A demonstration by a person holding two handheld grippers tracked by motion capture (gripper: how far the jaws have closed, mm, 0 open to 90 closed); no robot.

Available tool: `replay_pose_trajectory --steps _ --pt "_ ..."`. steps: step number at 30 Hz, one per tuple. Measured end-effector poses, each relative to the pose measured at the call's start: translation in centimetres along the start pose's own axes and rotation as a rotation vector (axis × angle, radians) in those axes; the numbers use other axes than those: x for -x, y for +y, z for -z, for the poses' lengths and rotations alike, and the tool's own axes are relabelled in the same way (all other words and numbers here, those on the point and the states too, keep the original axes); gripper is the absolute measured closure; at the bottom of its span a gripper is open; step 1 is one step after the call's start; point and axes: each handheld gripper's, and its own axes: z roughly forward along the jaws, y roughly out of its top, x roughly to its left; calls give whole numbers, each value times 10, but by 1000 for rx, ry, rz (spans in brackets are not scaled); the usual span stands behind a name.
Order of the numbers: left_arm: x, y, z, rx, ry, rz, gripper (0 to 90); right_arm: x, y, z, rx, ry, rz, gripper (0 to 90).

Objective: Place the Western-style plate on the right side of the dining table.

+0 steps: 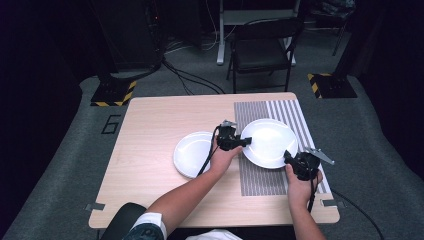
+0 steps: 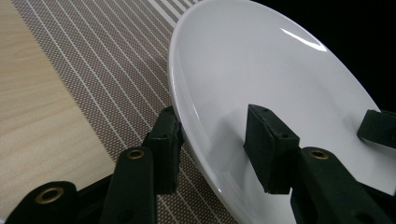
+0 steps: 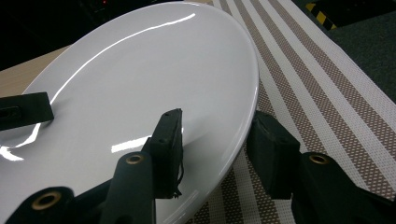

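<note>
A large white plate (image 1: 270,142) sits over the striped placemat (image 1: 260,182), and both grippers hold it by the rim. My left gripper (image 1: 246,141) is shut on its left rim, one jaw under the edge and one on the inner face (image 2: 214,116). My right gripper (image 1: 289,156) is shut on the near right rim in the same way (image 3: 217,119). In the left gripper view, the plate (image 2: 261,70) shows its rim raised off the placemat (image 2: 116,60). A jaw of the right gripper (image 2: 378,128) rests on the plate's far side.
A smaller white plate (image 1: 192,154) lies on the bare wooden table (image 1: 150,150), just left of my left hand. A black chair (image 1: 262,50) stands beyond the far table edge. The placemat (image 3: 317,84) runs on past the large plate (image 3: 140,70).
</note>
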Motion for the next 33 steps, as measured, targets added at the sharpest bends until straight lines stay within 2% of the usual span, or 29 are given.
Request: replay_pose_trajectory --steps 5,10,14,21,26,33 --pt "0 2 -6 2 0 -1 566 3 2 -3 2 -4 3 557" --pt "1 1 -13 -2 0 15 566 6 3 -6 5 -20 13 557" --pt "1 1 -17 -2 4 9 565 9 4 -9 6 -30 12 557" --pt "3 2 -24 -15 42 -13 556 11 4 -14 -5 -45 25 556" --pt "2 0 -27 -25 55 -5 552 10 3 -17 -18 -59 37 556" --pt "5 -4 -34 -41 76 -18 549 12 -1 -21 -39 -89 43 556"
